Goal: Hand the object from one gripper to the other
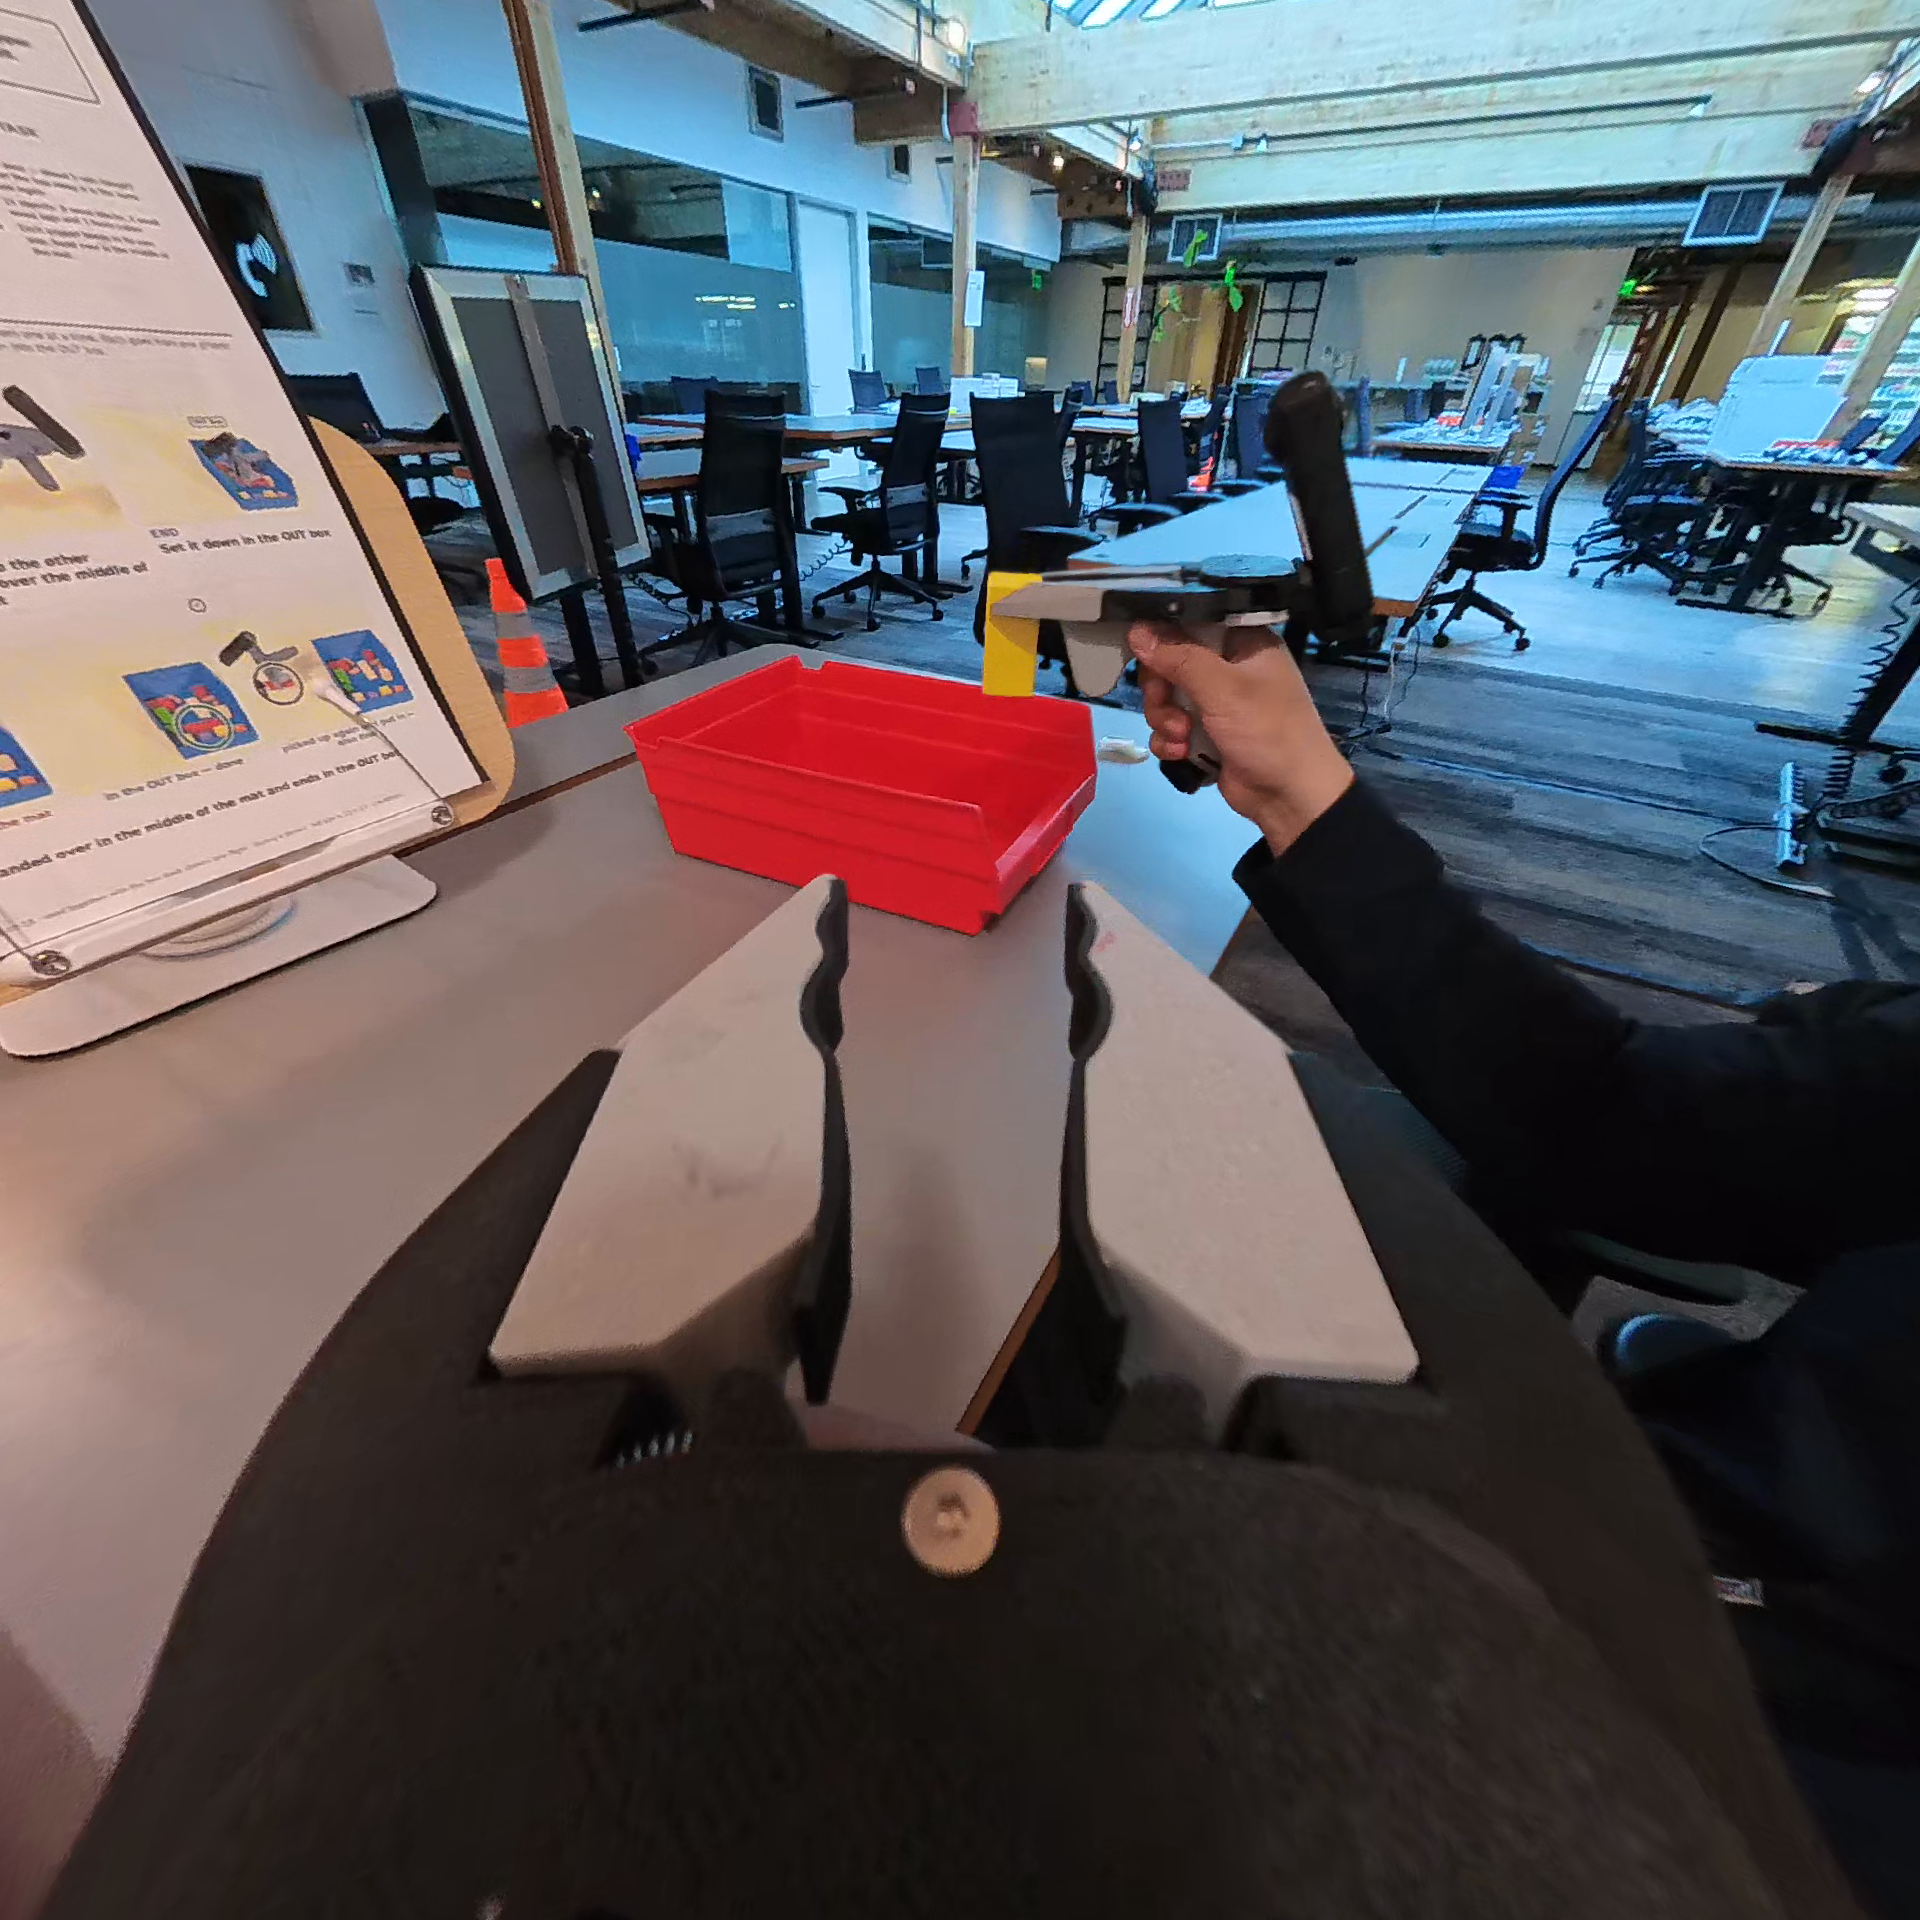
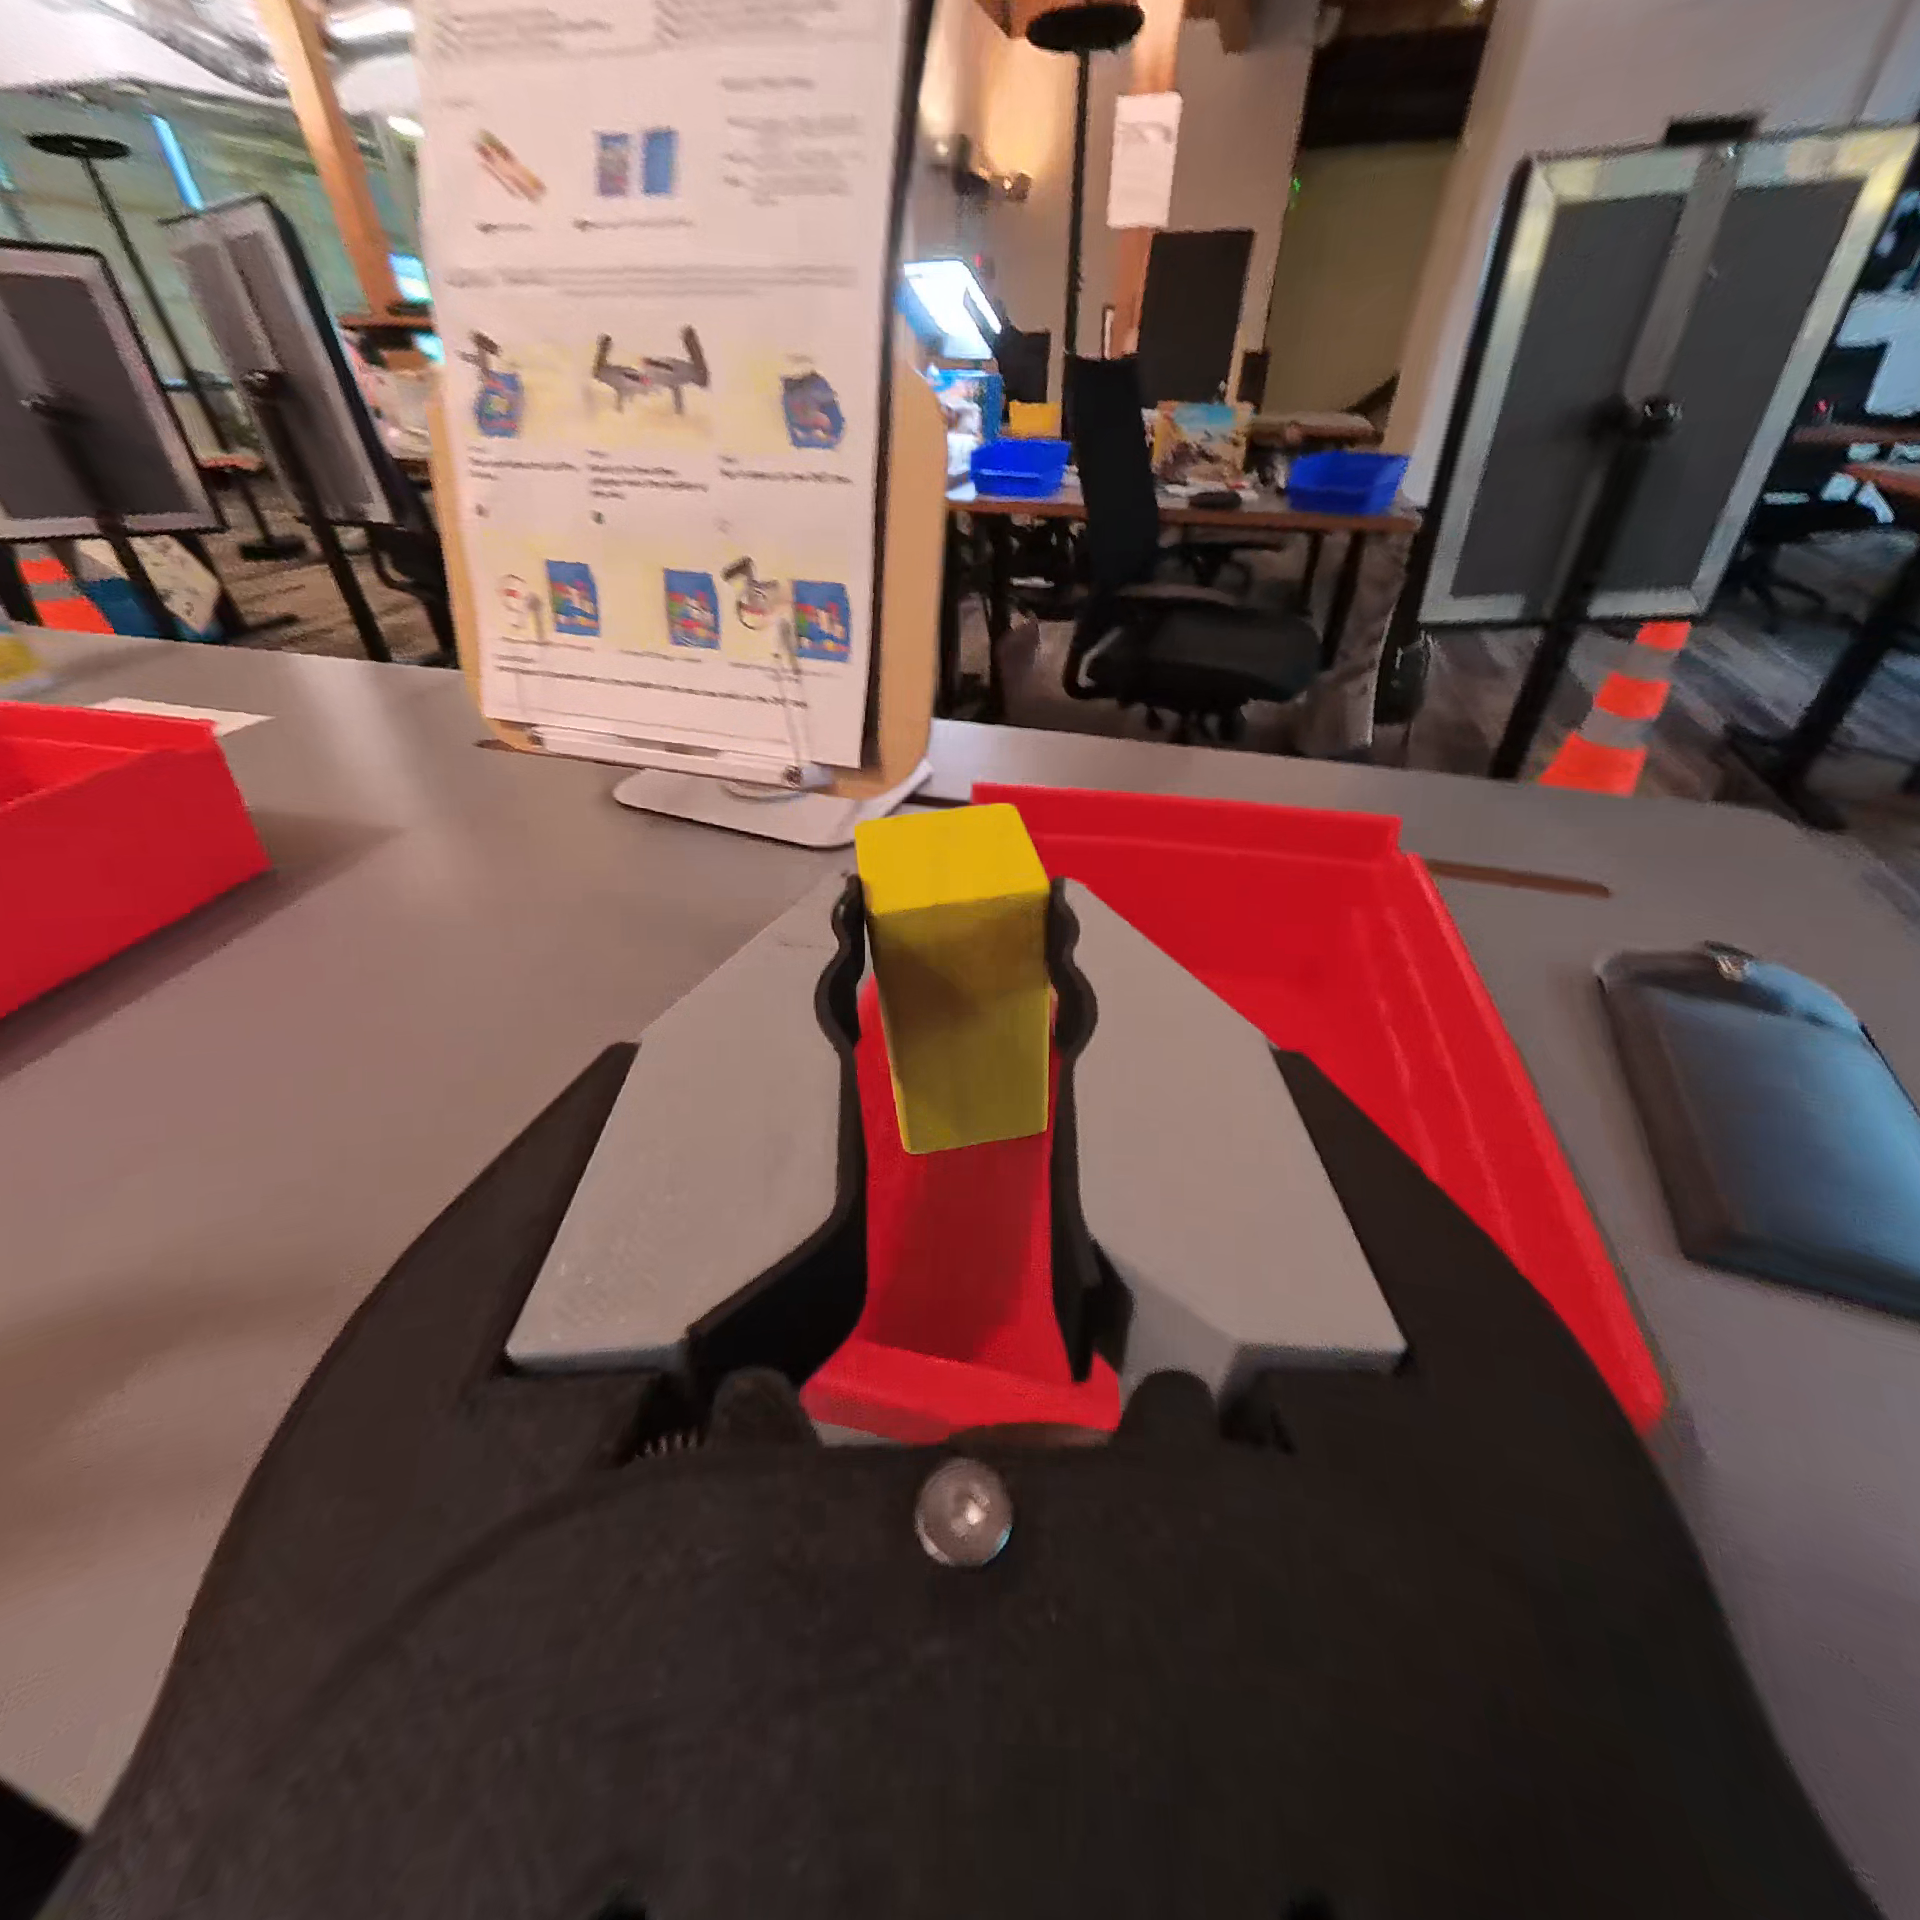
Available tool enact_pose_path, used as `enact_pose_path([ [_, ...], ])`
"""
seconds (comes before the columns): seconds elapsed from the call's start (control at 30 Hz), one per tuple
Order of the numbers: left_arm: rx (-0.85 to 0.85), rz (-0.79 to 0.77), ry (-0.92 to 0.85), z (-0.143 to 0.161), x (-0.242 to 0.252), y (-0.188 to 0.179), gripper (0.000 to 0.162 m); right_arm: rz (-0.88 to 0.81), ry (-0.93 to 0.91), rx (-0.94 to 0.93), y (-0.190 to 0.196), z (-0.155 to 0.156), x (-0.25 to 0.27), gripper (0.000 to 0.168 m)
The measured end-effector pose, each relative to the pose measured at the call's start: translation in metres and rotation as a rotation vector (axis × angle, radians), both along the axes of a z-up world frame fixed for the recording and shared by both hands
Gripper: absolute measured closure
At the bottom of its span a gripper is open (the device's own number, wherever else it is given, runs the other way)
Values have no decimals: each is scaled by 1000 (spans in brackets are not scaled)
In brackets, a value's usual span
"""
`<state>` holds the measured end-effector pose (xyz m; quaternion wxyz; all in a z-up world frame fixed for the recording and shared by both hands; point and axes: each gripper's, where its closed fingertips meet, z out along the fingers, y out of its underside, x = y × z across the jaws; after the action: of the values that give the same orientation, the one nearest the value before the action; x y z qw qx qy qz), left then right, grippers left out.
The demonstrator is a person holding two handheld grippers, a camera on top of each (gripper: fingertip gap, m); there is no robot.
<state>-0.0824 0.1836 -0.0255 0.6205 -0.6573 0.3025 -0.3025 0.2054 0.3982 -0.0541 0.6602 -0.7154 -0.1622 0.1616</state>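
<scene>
A yellow wooden block point(image 2: 956, 977) stands upright between my right gripper's point(image 2: 951, 914) fingertips, which are shut on it above a red bin point(image 2: 1392, 997). In the left wrist view the same right gripper point(image 1: 1013, 608), held by a hand, carries the yellow block point(image 1: 1008, 649) over the far right corner of the red bin point(image 1: 862, 779). My left gripper point(image 1: 956, 935) is open and empty, low over the grey table point(image 1: 312, 1143), just in front of the red bin and apart from the block.
An instruction sheet on a white stand point(image 1: 187, 582) stands at the table's left back. A second red bin point(image 2: 104, 810) sits at the left. A dark flat pouch point(image 2: 1787, 1122) lies at the right. Office chairs and orange cones stand beyond the table. My hands' fingertips stand some 35 cm from each other.
</scene>
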Motion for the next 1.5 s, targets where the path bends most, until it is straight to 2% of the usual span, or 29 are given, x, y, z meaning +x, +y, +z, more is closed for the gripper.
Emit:
enact_pose_path([
  [0.17, -34, -43, -39, 3, 4, -4, 109, -54, -66, -98, 24, -29, 12, 135],
  [0.3, -16, -42, -48, 8, 0, -8, 110, -91, -109, -178, 57, -55, 9, 135],
  [0.47, -11, -57, -71, 13, -6, -13, 111, -199, -229, -385, 114, -96, 25, 135],
  [0.6, -1, -41, -62, 14, -12, -12, 112, -244, -320, -575, 143, -127, 39, 135],
  [0.77, -17, -34, -74, 13, -18, -8, 112, -248, -381, -753, 159, -172, 48, 136],
  [0.97, -16, -29, -63, 11, -18, -8, 112, -235, -386, -841, 163, -199, 49, 135],
  [1.13, -7, -15, -68, 14, -23, -8, 112, -217, -332, -768, 164, -178, 42, 132],
  [1.2, -12, -11, -74, 13, -24, -7, 112, -186, -246, -721, 162, -154, 28, 122],
  [1.3, -16, -5, -74, 12, -25, -5, 112, -137, -160, -571, 153, -102, 4, 121],
  [1.4, -10, 5, -67, 13, -26, -5, 112, -22, -59, -409, 118, -47, -34, 121],
  [1.5, -1, 25, -60, 13, -30, -5, 112, 130, 44, -225, 58, 3, -74, 121],
])
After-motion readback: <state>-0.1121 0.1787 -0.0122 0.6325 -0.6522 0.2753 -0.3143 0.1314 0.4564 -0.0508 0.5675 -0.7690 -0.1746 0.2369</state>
